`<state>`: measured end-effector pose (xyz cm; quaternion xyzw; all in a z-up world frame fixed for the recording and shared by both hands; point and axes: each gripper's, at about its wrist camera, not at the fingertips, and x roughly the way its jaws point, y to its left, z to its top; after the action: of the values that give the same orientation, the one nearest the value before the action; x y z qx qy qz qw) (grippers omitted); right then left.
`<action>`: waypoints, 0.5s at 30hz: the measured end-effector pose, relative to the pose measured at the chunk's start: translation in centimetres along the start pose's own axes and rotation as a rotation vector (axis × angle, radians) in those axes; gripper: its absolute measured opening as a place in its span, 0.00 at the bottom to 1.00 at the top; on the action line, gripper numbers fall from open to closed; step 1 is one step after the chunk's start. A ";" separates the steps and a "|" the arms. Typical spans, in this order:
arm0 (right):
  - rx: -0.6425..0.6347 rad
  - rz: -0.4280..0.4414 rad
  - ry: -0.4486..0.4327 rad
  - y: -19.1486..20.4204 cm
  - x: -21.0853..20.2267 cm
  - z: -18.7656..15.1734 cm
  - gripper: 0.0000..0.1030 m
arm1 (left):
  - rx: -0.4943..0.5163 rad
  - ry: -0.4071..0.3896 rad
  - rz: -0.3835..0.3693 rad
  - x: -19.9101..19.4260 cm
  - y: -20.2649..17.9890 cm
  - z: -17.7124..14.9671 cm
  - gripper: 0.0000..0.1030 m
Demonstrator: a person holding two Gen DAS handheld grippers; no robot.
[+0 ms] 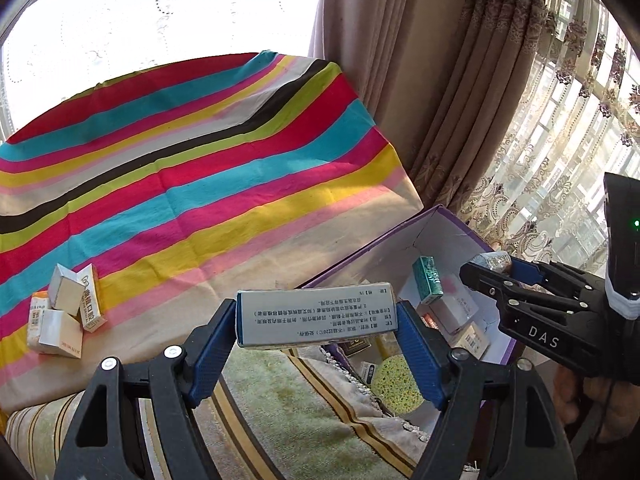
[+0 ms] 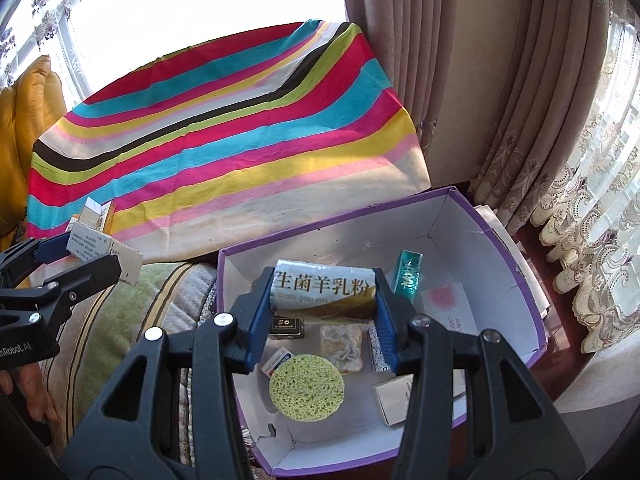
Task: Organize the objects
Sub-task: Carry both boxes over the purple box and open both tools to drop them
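Note:
My left gripper (image 1: 316,320) is shut on a grey-blue printed medicine box (image 1: 316,314), held above the box's near-left edge; it also shows in the right wrist view (image 2: 90,246). My right gripper (image 2: 322,308) is shut on a silver and gold goat milk powder packet (image 2: 324,290), held over the inside of the purple-edged white cardboard box (image 2: 500,240). The right gripper shows in the left wrist view (image 1: 486,270) over the box (image 1: 360,256). Inside lie a round green sponge (image 2: 307,387), a teal box (image 2: 408,272) and several small packs.
A striped cloth (image 1: 180,168) covers the table. Several small white and orange boxes (image 1: 66,316) sit at its left front. A green-striped cushion (image 1: 280,400) lies below the grippers. Curtains (image 1: 460,80) hang at the right. A yellow chair (image 2: 28,120) stands at far left.

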<state>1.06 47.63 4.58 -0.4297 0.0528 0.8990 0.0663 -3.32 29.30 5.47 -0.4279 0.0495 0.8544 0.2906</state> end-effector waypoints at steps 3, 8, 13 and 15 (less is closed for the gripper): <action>0.009 -0.018 -0.006 -0.8 -0.1 0.1 0.48 | 0.026 0.007 -0.026 0.7 -1.4 0.3 0.76; 0.034 -0.028 -0.022 -2.1 -0.3 0.3 0.48 | 0.054 0.010 -0.079 1.5 -3.1 0.8 0.76; 0.061 -0.038 -0.035 -3.0 -0.4 0.4 0.60 | 0.059 0.018 -0.147 2.3 -4.4 1.2 0.81; 0.070 -0.042 -0.047 -3.3 -0.6 0.5 0.68 | 0.056 0.018 -0.146 2.5 -4.5 1.3 0.83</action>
<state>1.60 50.91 5.24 -0.4070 0.0737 0.9048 0.1016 -2.95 34.54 5.14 -0.4296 0.0445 0.8255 0.3633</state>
